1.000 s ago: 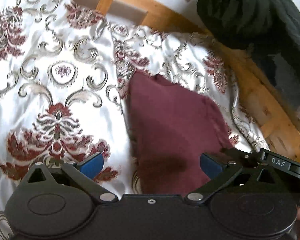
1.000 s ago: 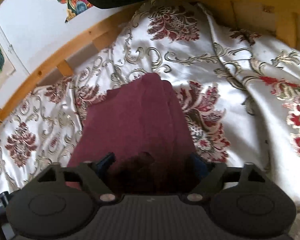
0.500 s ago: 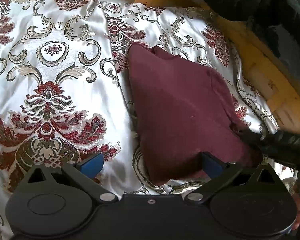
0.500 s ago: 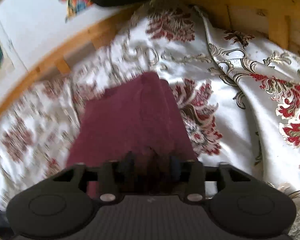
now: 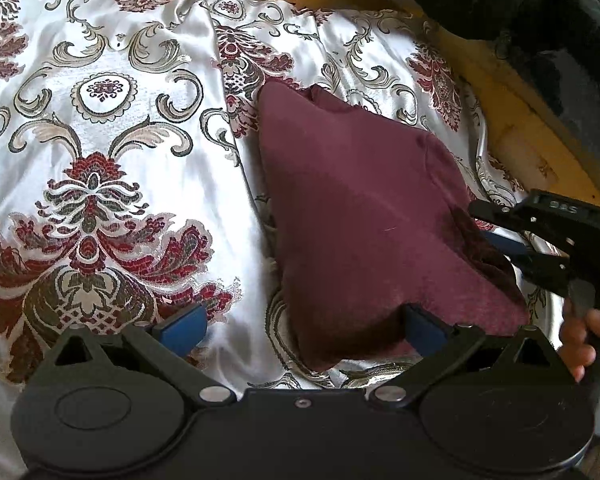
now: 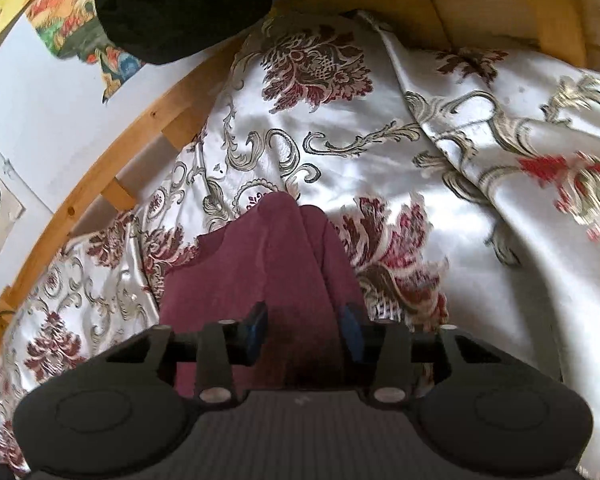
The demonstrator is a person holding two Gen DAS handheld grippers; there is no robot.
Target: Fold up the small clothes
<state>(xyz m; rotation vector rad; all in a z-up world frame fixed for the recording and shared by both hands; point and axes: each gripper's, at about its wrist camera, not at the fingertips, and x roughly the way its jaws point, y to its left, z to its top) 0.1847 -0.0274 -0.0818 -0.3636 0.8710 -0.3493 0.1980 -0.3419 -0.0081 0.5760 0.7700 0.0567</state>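
Nearer now, maroon garment [image 5: 360, 216] on floral satin bedspread [image 5: 100, 152], wooden-framed.

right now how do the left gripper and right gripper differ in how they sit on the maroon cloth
The left gripper is spread wide; the right gripper is much narrower and closing. The left gripper has only the near corner of the maroon cloth by one finger, the other over the patterned bedspread; the right gripper has a bunched edge of the cloth between both fingers. Both have blue pads and point down at the same cloth.
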